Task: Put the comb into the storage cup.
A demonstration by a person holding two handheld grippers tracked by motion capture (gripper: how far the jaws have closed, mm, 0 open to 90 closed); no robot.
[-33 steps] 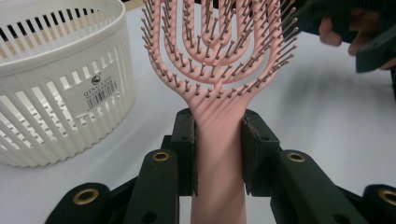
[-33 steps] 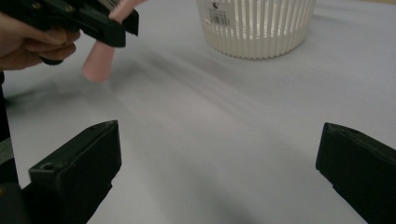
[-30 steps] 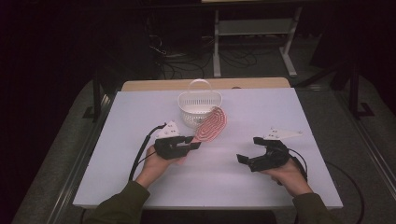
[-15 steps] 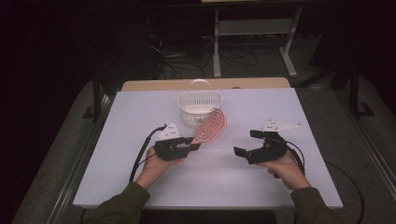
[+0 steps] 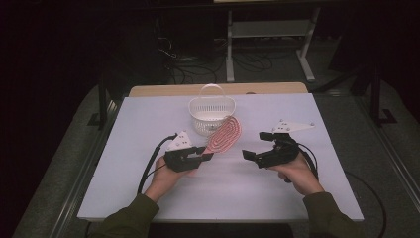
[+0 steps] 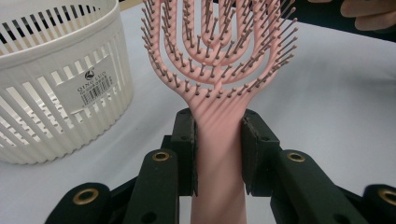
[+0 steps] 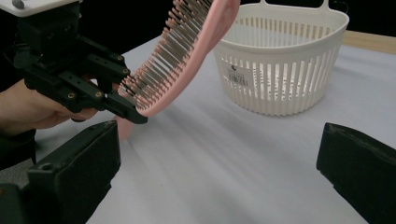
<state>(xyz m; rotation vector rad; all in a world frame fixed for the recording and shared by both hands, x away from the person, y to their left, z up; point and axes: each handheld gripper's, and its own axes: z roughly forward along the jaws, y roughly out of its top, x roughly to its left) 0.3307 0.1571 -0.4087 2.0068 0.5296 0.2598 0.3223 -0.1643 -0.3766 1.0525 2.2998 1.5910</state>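
A: How are the fingers of the left gripper [image 5: 207, 156] set?

B: They are closed on the handle of a pink vented hairbrush [image 6: 219, 70]. In the left gripper view, the two black pads [image 6: 185, 156] are seen pressed against either side of the smooth pink handle, just below where it fans out into the head.

A: And where is the hairbrush held?

B: It is carried above the white counter [image 5: 148, 119], tilted upward, with its head [image 5: 225, 134] close to the white basket [image 5: 212, 115]. Whether the head touches the basket cannot be told from the high view.

A: What is seen of the right gripper [image 5: 257, 146]?

B: Its fingers are spread wide apart and nothing is held between them. In the right gripper view, the two black pads [image 7: 74, 172] are found at opposite edges, with bare counter between them. The gripper is held clear of the brush, near it.

A: How are the materials described?

B: The brush head is formed of curved, open plastic ribs, each lined with thin bristles tipped with small dark balls. The basket [image 7: 280, 60] is made of white plastic, rounded, with narrow vertical slots, a looped handle on its rim and a barcode label [image 6: 94, 84] on its wall. The counter surface is matte and plain.
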